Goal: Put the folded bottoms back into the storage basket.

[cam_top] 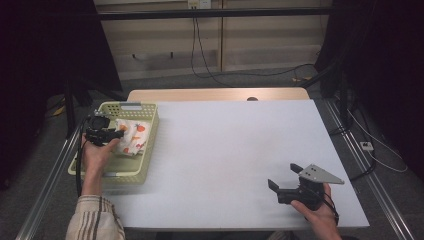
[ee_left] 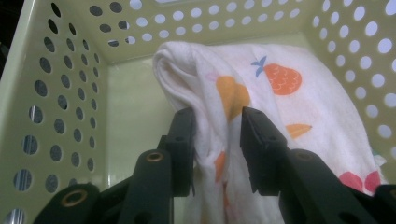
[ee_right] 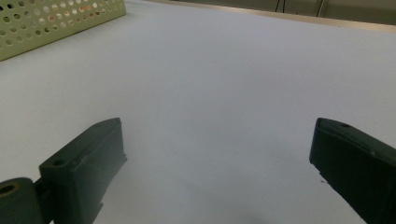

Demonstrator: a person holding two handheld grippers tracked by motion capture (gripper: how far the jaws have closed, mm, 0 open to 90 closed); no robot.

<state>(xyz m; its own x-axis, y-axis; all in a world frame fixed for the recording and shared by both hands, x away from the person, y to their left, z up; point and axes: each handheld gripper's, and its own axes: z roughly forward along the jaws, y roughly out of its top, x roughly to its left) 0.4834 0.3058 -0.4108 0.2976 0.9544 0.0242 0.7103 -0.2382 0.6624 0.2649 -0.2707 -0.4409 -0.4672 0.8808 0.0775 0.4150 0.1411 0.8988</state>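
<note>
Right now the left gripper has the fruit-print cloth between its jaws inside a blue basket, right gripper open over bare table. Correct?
Not quite: the basket is pale yellow-green, not blue, as the left gripper view shows. The rest holds: the left gripper has the fruit-print cloth between its jaws inside it, and the right gripper is open over bare table.

A white table top (cam_top: 235, 150) fills the middle of the room, with a strip of bare wood (cam_top: 215, 94) along its 12 o'clock edge. Beyond that, black cables (cam_top: 200, 50) hang down a pale wall panel and trail over the grey floor. At 3 o'clock a white cable and plug (cam_top: 366, 145) lie on the floor.
</note>
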